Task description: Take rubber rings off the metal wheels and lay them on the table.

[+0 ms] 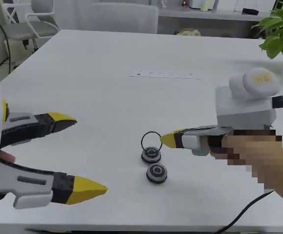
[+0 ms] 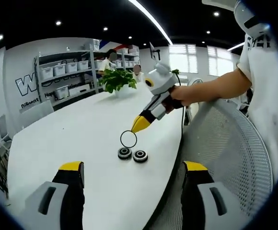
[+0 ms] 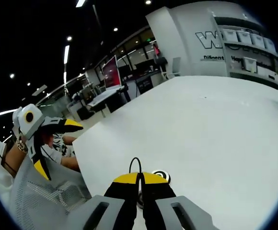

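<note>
Two small metal wheels lie near the table's front edge, one (image 1: 151,155) just behind the other (image 1: 156,172); the front one still wears its black rubber ring. A thin black rubber ring (image 1: 151,140) stands upright over the rear wheel. My right gripper (image 1: 168,140) is shut on its right edge. In the right gripper view the ring (image 3: 134,166) loops up from between the closed yellow tips (image 3: 139,178), with a wheel (image 3: 161,176) just beyond. My left gripper (image 1: 78,153) hangs open to the left, well away from the wheels. In its own view its jaws stand wide apart (image 2: 133,168), facing the ring (image 2: 128,139) and the wheels (image 2: 124,153).
A white power strip (image 1: 164,74) lies flat mid-table. A green plant (image 1: 279,35) stands at the far right edge. Chairs (image 1: 27,22) line the far left side. A black cable (image 1: 244,214) trails off the front edge under the right hand.
</note>
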Tool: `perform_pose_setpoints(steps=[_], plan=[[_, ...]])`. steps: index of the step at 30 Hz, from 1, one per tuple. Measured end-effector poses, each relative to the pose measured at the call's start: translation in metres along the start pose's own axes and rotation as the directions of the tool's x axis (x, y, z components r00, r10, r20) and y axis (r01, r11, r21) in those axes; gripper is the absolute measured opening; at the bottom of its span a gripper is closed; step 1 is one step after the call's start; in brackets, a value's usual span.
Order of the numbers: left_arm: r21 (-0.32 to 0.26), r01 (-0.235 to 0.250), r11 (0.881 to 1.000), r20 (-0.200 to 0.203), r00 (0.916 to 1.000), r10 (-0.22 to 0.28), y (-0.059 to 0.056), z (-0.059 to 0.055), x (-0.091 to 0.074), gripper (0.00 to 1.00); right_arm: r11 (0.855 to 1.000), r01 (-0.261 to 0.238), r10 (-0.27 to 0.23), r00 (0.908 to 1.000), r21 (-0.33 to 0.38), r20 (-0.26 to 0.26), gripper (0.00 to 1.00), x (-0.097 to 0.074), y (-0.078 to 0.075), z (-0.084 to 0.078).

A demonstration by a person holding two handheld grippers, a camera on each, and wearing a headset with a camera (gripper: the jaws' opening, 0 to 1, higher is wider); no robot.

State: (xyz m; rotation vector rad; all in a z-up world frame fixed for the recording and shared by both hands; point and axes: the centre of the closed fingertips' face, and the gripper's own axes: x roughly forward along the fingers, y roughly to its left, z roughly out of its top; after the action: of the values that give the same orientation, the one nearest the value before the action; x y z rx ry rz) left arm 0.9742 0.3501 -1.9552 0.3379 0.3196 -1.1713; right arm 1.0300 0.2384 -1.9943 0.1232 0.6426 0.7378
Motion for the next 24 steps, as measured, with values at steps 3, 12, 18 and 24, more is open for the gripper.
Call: perform_pose_setpoints(steps=[3,12,18,24], plan=[[-0.008,0.002,1.0,0.006,1.0,-0.002,-0.006,-0.004,0.001,0.83,1.0,-0.004,0.004,1.0,-0.003,-0.004,0.0,0.001,0.004,-0.001],[-0.059,-0.035,0.998,-0.032,0.9989,0.033,0.002,-0.026,0.004,0.82,1.0,-0.021,0.021,0.9997,-0.005,-0.007,0.0,0.004,0.01,-0.002],[-0.043,-0.025,0.999,-0.063,0.9978,0.022,-0.002,-0.03,0.005,0.79,0.999,-0.037,0.037,0.9991,-0.004,-0.02,0.0,0.008,0.012,-0.006],[-0.082,0.001,0.997,-0.073,0.9973,-0.007,-0.006,-0.034,0.006,0.81,0.998,-0.055,0.054,0.9977,-0.016,-0.04,0.0,0.012,0.013,-0.01]])
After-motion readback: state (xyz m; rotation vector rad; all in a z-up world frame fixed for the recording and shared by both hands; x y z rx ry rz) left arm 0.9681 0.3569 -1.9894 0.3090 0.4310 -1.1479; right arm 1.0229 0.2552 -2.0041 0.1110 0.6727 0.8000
